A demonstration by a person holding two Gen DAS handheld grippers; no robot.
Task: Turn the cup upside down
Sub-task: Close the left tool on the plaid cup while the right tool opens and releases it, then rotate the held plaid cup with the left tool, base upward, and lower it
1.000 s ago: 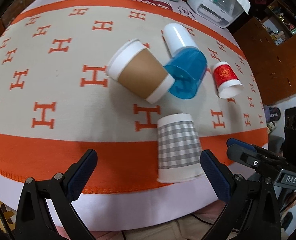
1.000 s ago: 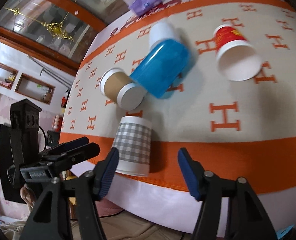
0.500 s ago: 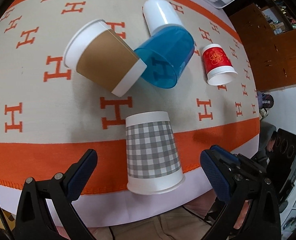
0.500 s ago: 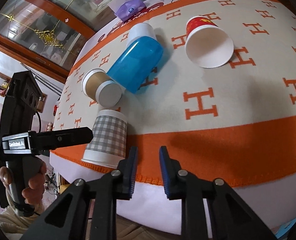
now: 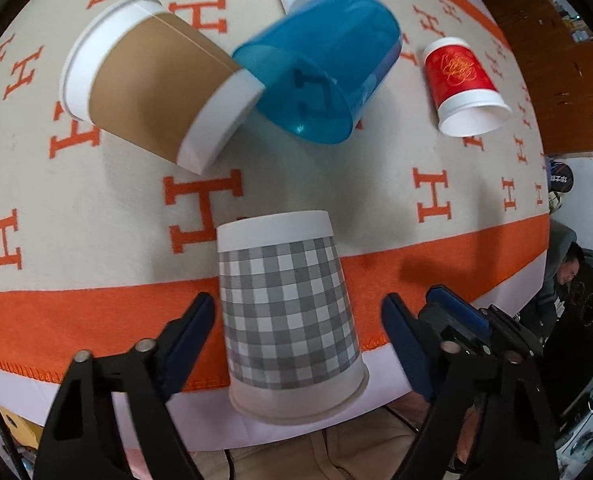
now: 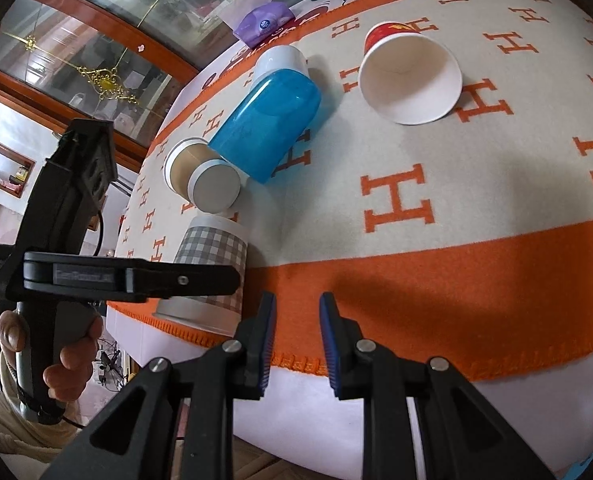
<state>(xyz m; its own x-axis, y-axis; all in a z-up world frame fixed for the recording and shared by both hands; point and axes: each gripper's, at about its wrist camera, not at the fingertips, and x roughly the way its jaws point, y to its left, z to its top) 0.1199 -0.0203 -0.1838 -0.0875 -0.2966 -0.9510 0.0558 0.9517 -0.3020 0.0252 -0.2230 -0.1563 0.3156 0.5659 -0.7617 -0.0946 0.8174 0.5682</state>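
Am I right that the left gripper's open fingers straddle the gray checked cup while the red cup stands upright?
Not quite. The left gripper does straddle the gray checked cup, open, but the red cup lies on its side, its mouth showing in the right wrist view.

Both wrist cameras are looking down across the table's (image 5: pixel 96 208) near edge, sharing the gingham cup (image 5: pixel 288 312) (image 6: pixel 210 248).

The grey-and-white checked paper cup (image 5: pixel 286 312) lies on its side at the worktop's near edge, white-rimmed mouth overhanging toward the viewer, base pointing far, on the orange border.
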